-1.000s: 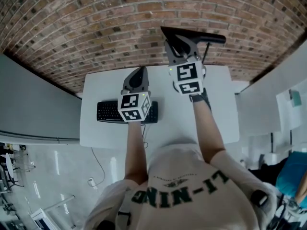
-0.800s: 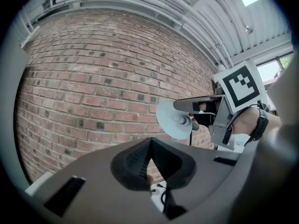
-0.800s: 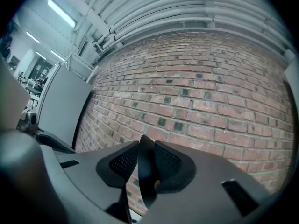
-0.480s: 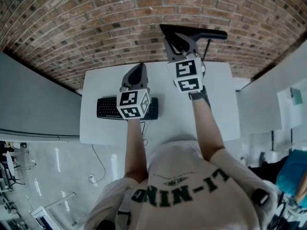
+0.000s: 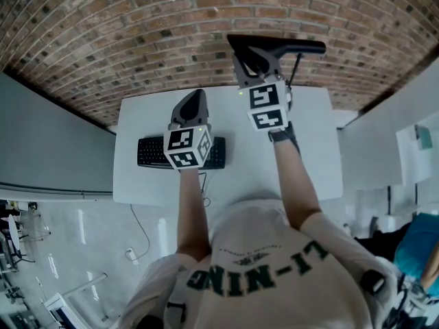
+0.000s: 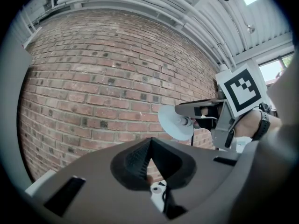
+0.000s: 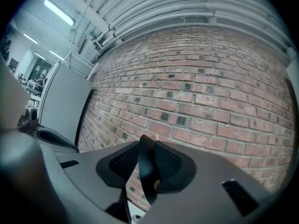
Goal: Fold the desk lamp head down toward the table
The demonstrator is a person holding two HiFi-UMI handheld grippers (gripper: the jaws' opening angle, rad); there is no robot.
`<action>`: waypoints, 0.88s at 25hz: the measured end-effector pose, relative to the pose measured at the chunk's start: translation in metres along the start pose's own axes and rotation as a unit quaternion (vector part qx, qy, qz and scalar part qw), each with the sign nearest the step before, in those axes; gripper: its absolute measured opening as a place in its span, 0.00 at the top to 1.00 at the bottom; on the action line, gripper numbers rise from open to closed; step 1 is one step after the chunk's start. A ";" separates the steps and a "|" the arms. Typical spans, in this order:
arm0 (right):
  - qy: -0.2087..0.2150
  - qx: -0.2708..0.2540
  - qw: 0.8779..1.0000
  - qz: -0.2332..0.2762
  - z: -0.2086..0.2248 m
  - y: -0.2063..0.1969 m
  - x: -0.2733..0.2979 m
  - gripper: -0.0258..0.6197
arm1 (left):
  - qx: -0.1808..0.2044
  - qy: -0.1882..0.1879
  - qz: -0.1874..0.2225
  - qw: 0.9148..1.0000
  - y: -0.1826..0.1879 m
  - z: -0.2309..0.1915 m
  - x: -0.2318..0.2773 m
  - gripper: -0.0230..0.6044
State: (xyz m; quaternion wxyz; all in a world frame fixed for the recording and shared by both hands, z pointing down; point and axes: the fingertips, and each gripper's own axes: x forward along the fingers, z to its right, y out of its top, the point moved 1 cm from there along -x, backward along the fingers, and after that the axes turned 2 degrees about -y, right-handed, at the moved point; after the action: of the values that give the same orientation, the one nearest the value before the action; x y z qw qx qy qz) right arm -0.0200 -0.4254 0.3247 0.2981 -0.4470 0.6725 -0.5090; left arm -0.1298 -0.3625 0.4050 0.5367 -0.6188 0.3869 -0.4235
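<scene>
One desk lamp head (image 5: 295,46), a black bar, lies about level above the far edge of the white table (image 5: 309,156), in front of the brick wall (image 5: 137,33). My right gripper (image 5: 257,60) pinches it: its thin dark edge (image 7: 145,171) stands between my pads. The lamp's thin stem (image 5: 296,70) drops toward the table just beside my grip. My left gripper (image 5: 192,105) hovers over the table near the black keyboard (image 5: 147,153), jaws pressed together on nothing.
</scene>
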 end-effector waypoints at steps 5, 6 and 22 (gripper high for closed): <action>0.004 0.001 1.000 -0.009 -0.005 -0.008 0.001 0.80 | -0.002 0.004 0.000 1.000 0.000 -0.003 -0.002 0.96; 0.005 0.001 1.000 -0.012 -0.006 -0.010 0.001 0.80 | -0.002 0.004 0.000 1.000 0.000 -0.003 -0.003 0.96; 0.022 0.004 0.997 -0.068 -0.027 -0.065 0.006 0.79 | -0.003 0.008 -0.013 1.000 -0.010 -0.001 -0.003 0.96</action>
State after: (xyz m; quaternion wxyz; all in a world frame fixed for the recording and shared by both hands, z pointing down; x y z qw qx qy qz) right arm -0.0259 -0.4247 0.3949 0.2496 -0.4795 0.6450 -0.5401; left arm -0.1318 -0.3593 0.4148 0.5260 -0.6220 0.3849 -0.4339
